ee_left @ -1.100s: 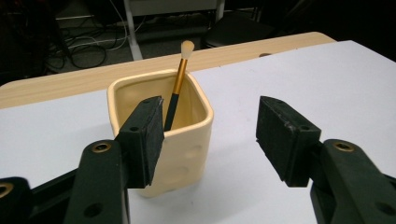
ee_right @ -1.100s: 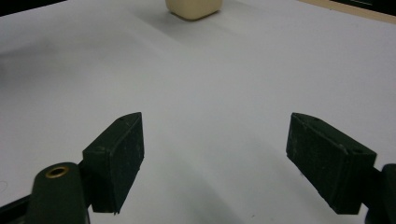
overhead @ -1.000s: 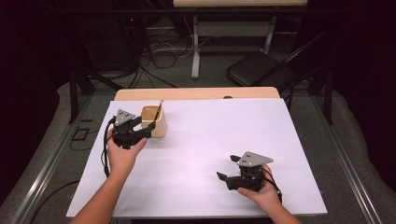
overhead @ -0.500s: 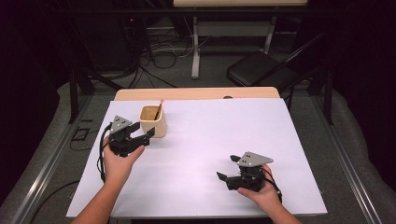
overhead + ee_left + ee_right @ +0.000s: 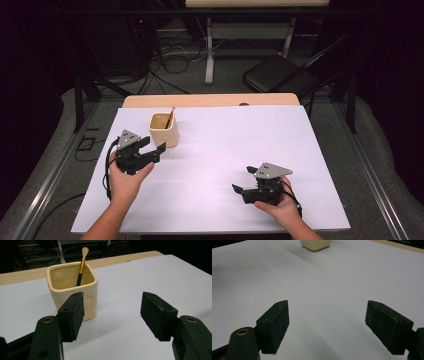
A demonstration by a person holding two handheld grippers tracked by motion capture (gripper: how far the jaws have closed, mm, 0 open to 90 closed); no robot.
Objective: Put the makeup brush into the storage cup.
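Observation:
A cream square cup stands on the white tabletop at the back left. An orange-handled brush leans inside it. My left gripper is held just in front and to the left of the cup, open and empty, apart from it. In the left gripper view the cup and brush sit behind the left jaw, and the gripper holds nothing. My right gripper rests near the front right, open, jaws pointing left. In the right gripper view the gripper spans bare table, with the cup far off.
A strip of wooden table edge shows beyond the white surface. A black chair and floor cables lie behind the table. Metal rails run along both sides.
My left gripper has drawn back from the cup toward the near left, empty. The brush stays in the cup. The right gripper has not moved.

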